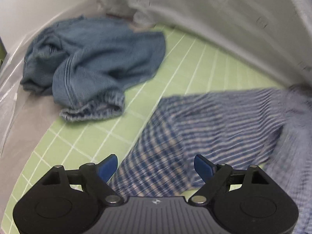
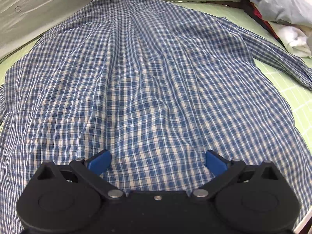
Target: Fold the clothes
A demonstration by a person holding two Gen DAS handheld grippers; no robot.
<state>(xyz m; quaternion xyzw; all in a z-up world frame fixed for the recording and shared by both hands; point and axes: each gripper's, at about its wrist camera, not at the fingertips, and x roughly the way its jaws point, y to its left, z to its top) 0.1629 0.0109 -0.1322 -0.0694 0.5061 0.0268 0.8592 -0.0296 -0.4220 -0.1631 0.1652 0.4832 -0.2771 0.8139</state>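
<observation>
On the green gridded cutting mat (image 2: 292,89) that covers the counter, a blue-and-white checked shirt (image 2: 148,81) lies spread out, its collar end away from the right tongs (image 2: 157,160) and one sleeve (image 2: 282,66) trailing off the shirt's right side toward a pile of other laundry (image 2: 282,13). The shirt body is mostly flat but carries long wrinkles running from collar to hem, so it looks laid out for folding and not yet smoothed.

Both tongs stand wide, blue pads apart, holding nothing. The right tongs hover over the hem end of the shirt, with cloth visible between and under the pads; whether they touch it I cannot tell. The left tongs (image 1: 156,167) sit over the shirt's left edge, where the cloth is blurred.

Beyond the shirt's left edge, apart from it on the mat, lies a crumpled pair of blue denim shorts (image 1: 93,66) with a gathered elastic waistband, apparently waiting its turn. A white cloth-covered wall (image 1: 214,19) rises behind the shirt.

My reading is that the spread is nearly set and a first fold has not begun; the open tongs at hem and side edge suit either tugging out wrinkles or pinching up an edge.
</observation>
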